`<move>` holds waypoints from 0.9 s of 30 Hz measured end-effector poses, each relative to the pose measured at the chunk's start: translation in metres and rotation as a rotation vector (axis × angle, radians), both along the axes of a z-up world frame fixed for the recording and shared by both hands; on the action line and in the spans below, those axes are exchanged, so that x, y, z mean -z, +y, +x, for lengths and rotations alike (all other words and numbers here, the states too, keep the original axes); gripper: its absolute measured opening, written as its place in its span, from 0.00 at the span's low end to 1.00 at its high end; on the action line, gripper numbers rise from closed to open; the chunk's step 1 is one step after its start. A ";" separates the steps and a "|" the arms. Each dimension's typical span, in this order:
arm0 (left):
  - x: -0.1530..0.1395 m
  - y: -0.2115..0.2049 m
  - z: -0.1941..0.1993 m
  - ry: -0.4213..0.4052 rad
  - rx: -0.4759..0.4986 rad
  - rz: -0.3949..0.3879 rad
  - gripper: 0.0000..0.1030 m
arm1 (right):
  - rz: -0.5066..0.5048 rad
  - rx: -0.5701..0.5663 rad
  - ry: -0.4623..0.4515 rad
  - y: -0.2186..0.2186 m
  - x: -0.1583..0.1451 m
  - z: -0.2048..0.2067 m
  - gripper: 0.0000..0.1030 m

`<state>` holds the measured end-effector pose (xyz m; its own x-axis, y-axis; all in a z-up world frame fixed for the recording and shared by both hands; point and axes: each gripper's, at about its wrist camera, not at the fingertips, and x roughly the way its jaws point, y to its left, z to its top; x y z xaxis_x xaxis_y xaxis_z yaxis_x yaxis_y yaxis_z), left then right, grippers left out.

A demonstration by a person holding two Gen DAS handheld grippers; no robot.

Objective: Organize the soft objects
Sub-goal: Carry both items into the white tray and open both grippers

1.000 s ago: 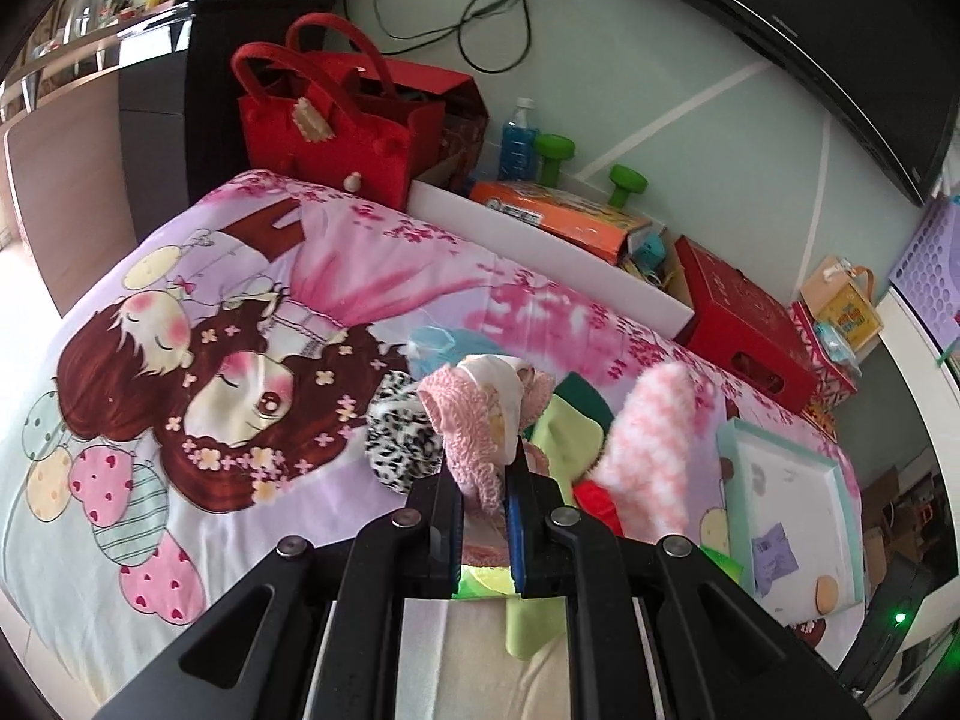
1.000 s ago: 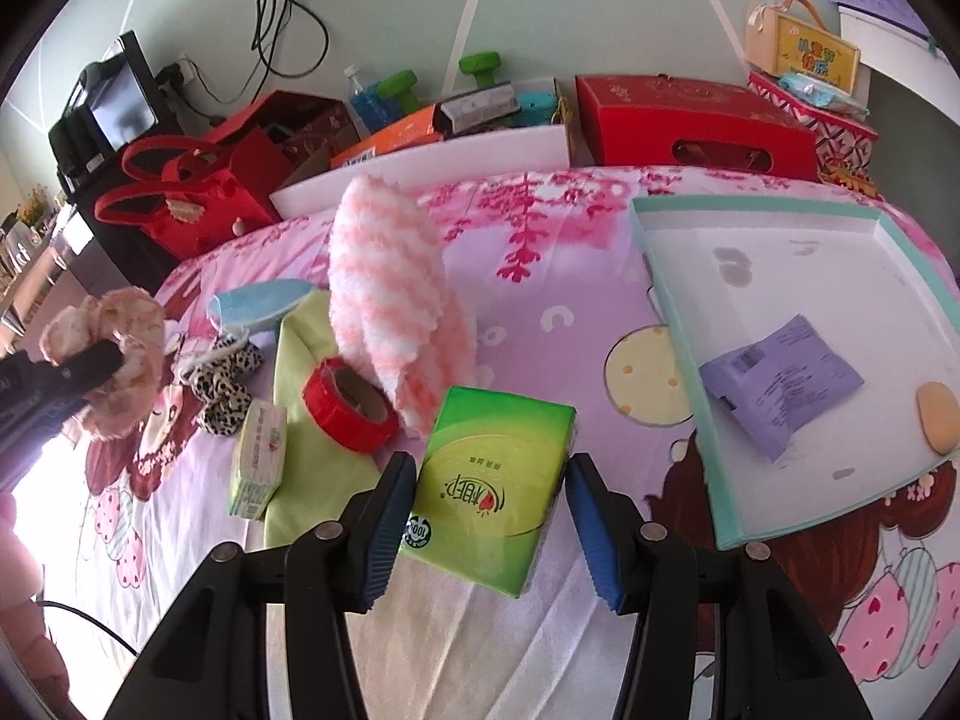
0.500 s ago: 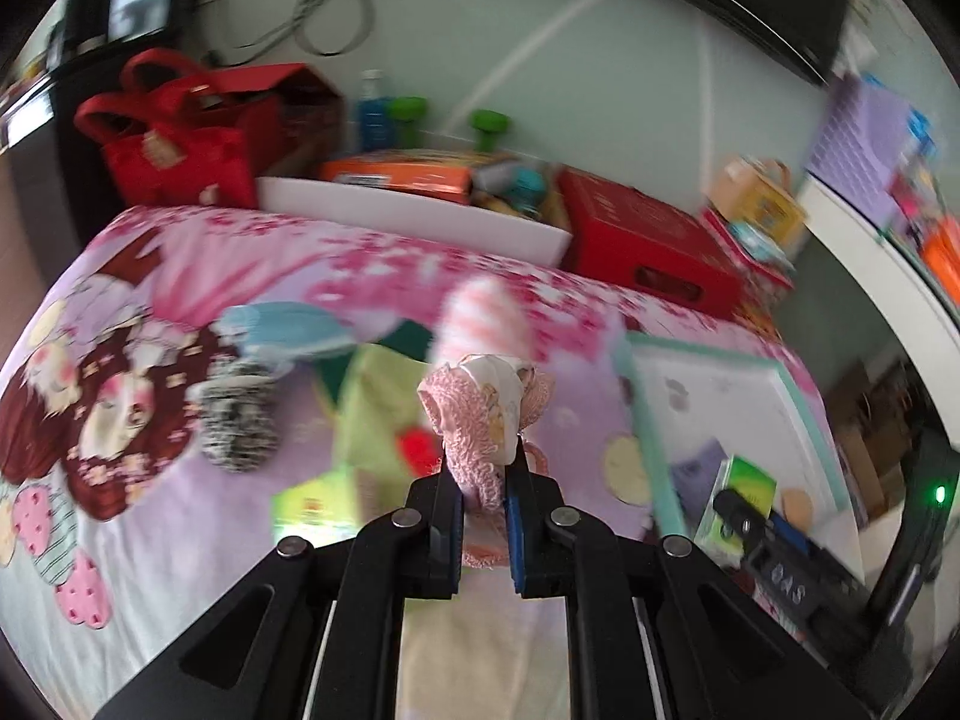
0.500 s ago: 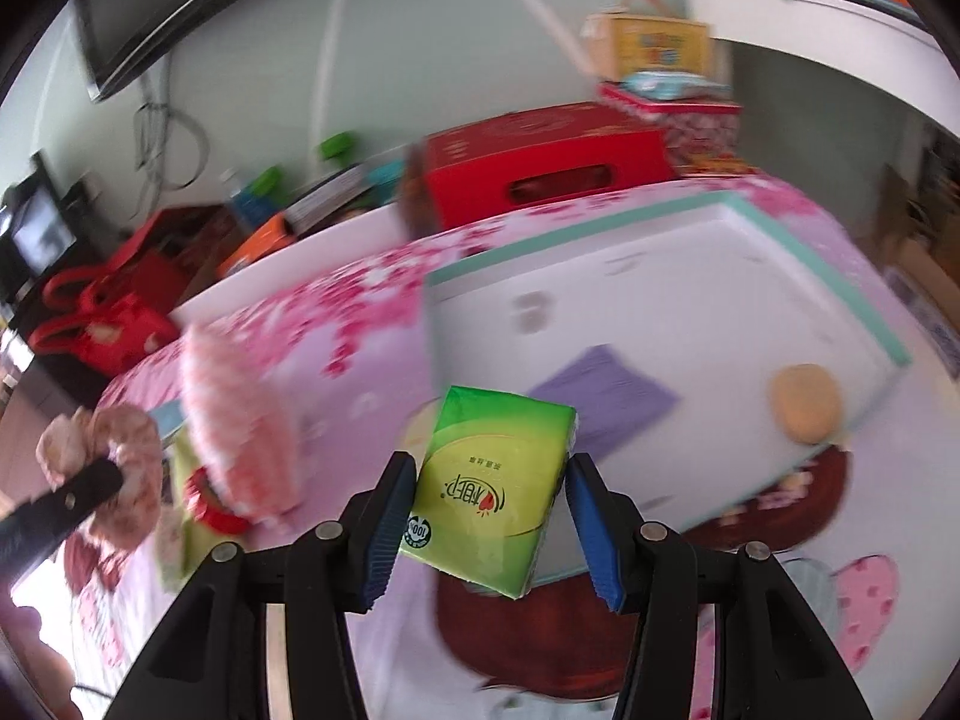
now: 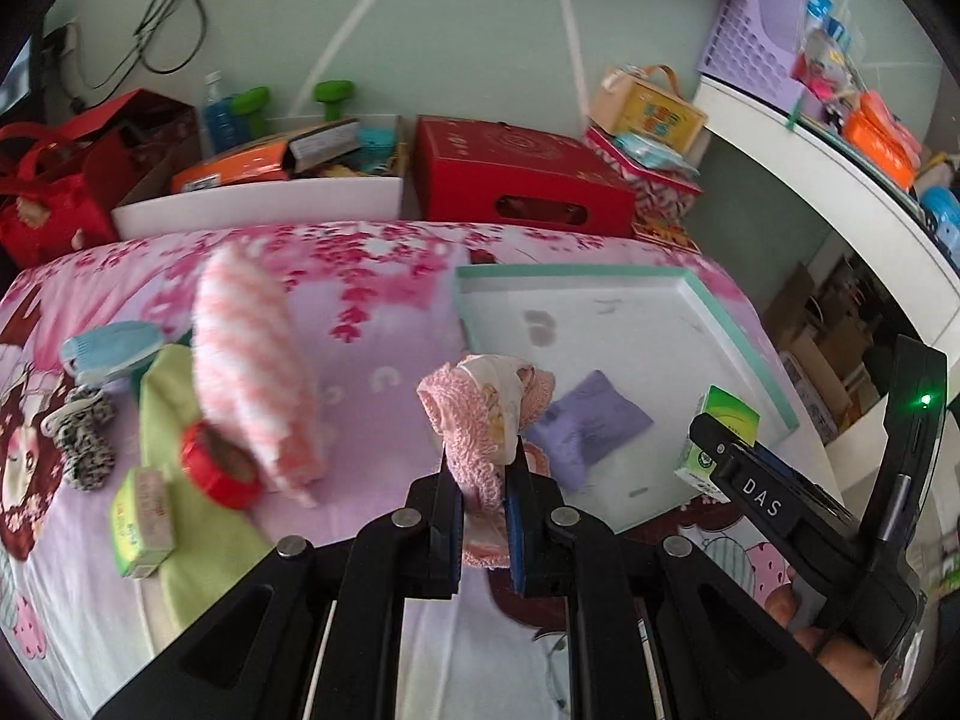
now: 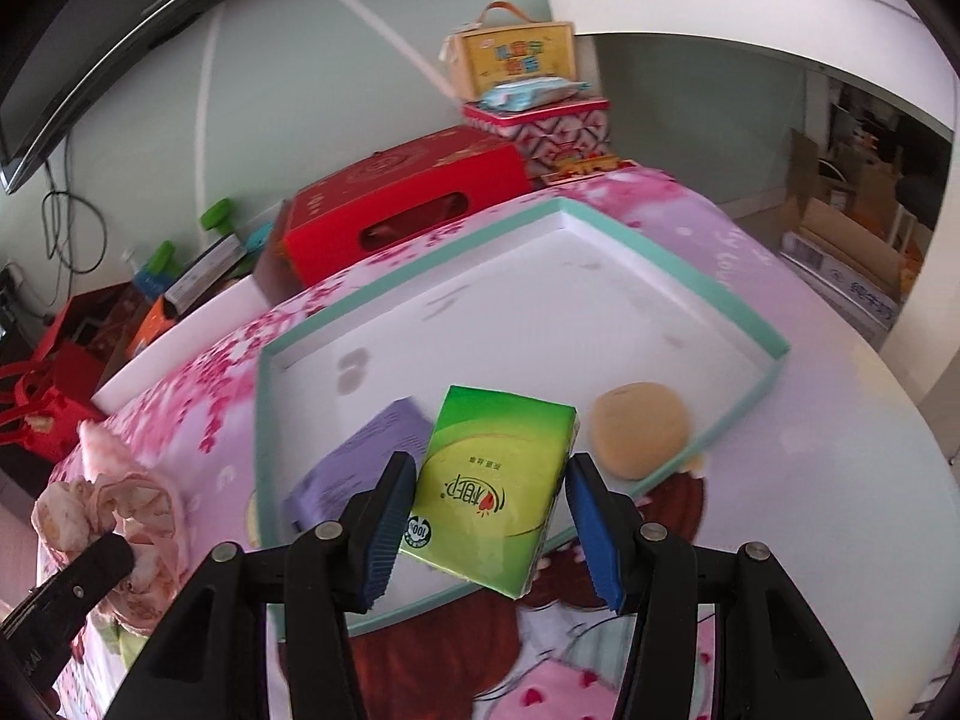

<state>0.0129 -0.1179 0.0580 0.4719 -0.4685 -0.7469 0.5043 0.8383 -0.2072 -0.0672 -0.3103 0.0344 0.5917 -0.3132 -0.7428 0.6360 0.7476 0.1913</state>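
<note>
Both grippers now over the tray (image 6: 690, 294) — fingers clenched on pink cloth (image 5: 480, 420), tissue pack (image 6: 492, 486).

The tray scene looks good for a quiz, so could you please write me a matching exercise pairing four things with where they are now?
Things:
1. tissue pack
2. pink cloth
3. purple packet
4. red tape roll

Places:
A. lying in the tray
B. on the green cloth, outside the tray
C. clamped in the right gripper
D. clamped in the left gripper

Pairs: 1-C, 2-D, 3-A, 4-B
</note>
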 end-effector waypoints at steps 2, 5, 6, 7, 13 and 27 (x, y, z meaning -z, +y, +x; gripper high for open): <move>0.001 -0.011 0.000 -0.007 0.014 0.011 0.11 | 0.000 0.018 -0.013 -0.006 -0.001 -0.005 0.53; 0.002 -0.026 0.000 -0.019 0.033 0.033 0.11 | 0.002 0.044 -0.032 -0.016 0.000 -0.009 0.53; 0.002 -0.030 -0.001 -0.025 0.041 0.040 0.12 | -0.002 0.055 -0.033 -0.019 0.001 -0.010 0.53; 0.001 -0.037 -0.001 -0.030 0.050 0.045 0.12 | -0.007 0.063 -0.031 -0.021 0.002 -0.010 0.53; 0.002 -0.067 0.008 -0.043 0.074 0.054 0.12 | -0.003 0.093 -0.046 -0.034 0.008 -0.011 0.53; 0.026 -0.098 0.044 -0.006 0.032 0.070 0.12 | -0.036 0.105 -0.104 -0.039 0.003 -0.008 0.53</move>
